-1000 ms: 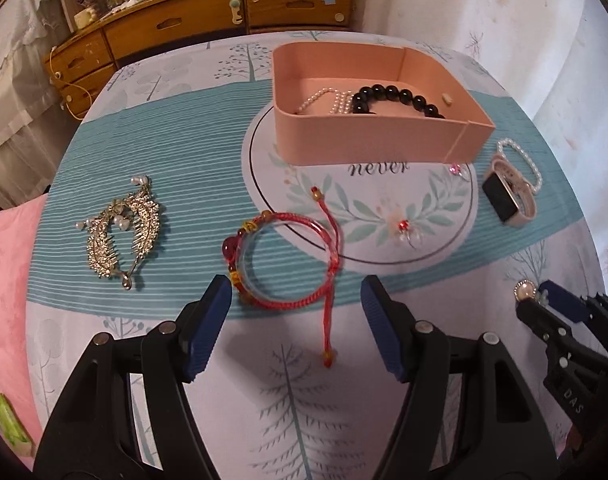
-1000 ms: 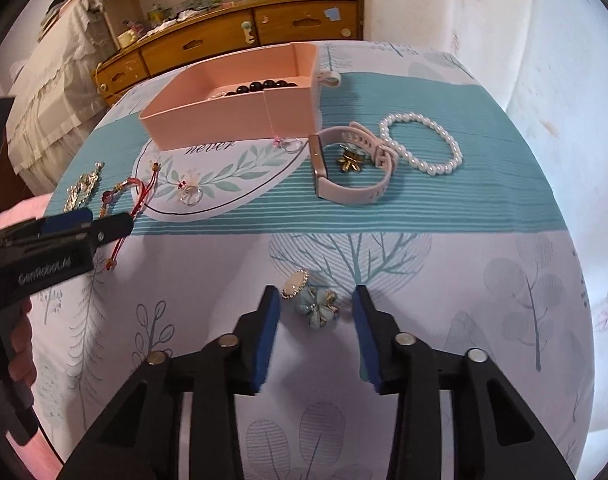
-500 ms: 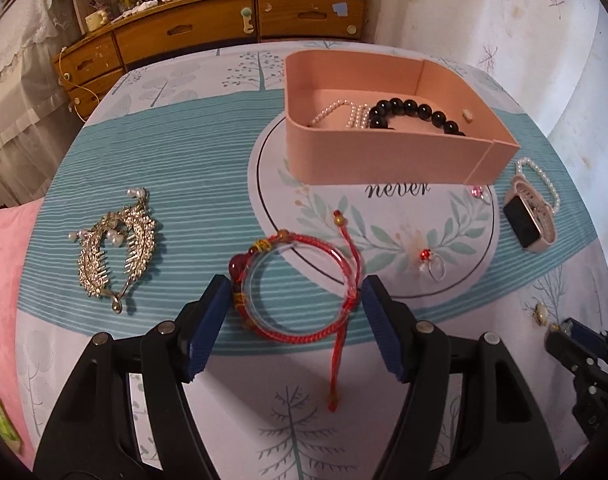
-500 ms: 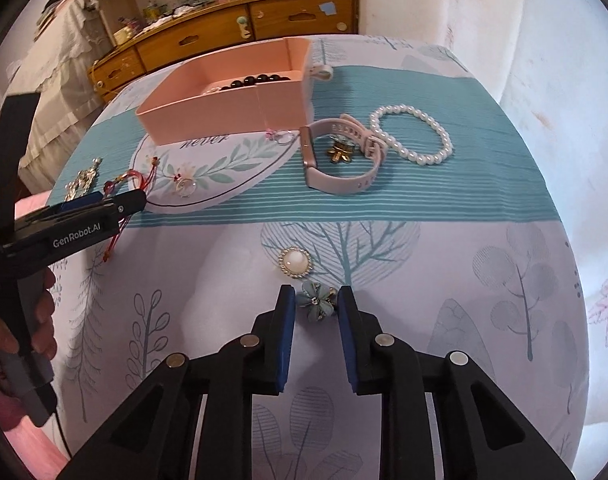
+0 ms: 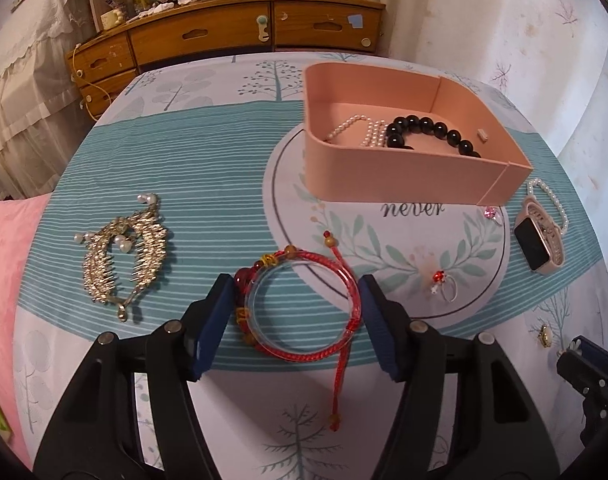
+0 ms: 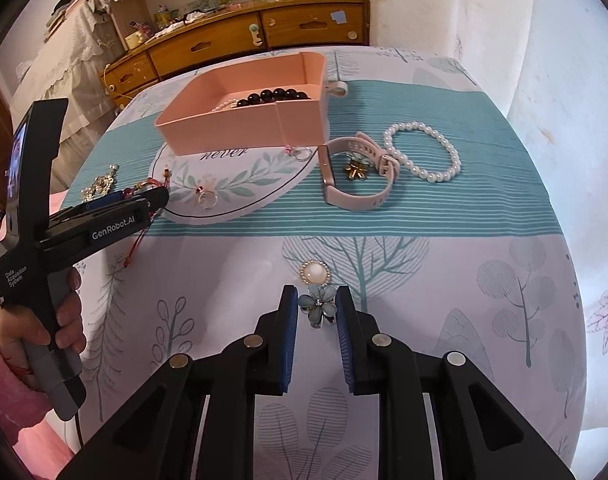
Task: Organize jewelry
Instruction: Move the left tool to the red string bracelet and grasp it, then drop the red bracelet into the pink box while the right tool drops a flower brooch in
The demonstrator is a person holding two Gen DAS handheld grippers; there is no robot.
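My left gripper [image 5: 293,300] is open, its fingers on either side of a red cord bracelet [image 5: 299,308] that lies on the tablecloth. My right gripper [image 6: 317,308] is shut on a blue flower brooch [image 6: 318,309] and holds it just off the cloth, next to a round pearl brooch [image 6: 314,273]. The pink box [image 5: 400,184] holds a black bead bracelet [image 5: 432,132] and a pearl string [image 5: 364,130]. The box also shows in the right wrist view [image 6: 239,128].
A gold leaf hair piece [image 5: 123,248] lies at the left. Two rings [image 5: 448,286] [image 5: 492,214], a pink watch [image 6: 356,176], a gold flower [image 6: 356,170] and a pearl bracelet [image 6: 424,156] lie right of the box. A wooden dresser [image 5: 223,36] stands behind the table.
My left gripper moved forward until the red bracelet lies between its fingers. My right gripper closed on the blue flower brooch and lifted it slightly.
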